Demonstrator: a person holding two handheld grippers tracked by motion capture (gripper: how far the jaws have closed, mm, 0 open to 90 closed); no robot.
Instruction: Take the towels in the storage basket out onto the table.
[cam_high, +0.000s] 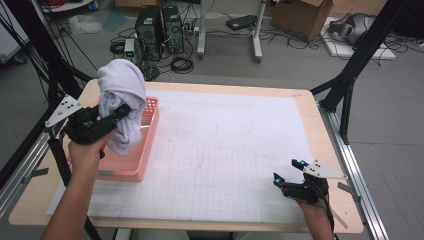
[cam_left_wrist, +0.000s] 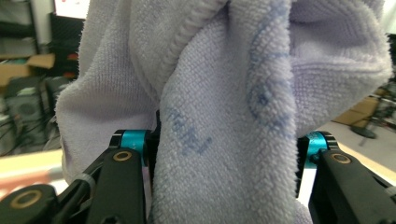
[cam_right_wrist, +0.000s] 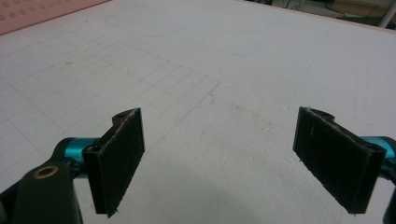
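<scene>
Both grippers, left (cam_high: 117, 114) and right (cam_high: 289, 172), are showing black bodies with teal joints, brass screws and grey three-cornered plates. The right fingers (cam_right_wrist: 119, 158) are wearing flat black pads; a cable is trailing behind. Bare forearms, no sleeves.

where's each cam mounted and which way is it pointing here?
High view: fixed above the person's side, facing forward and down on the table; both forearms enter from below, left gripper lifting a towel over the pink basket, right gripper low at the near right.
Left gripper view: rides the left gripper, looking along its fingers into the towel.
Right gripper view: rides the right gripper, looking over the gridded mat; fingers apart.
Shared: high and left gripper views both show the towel.
</scene>
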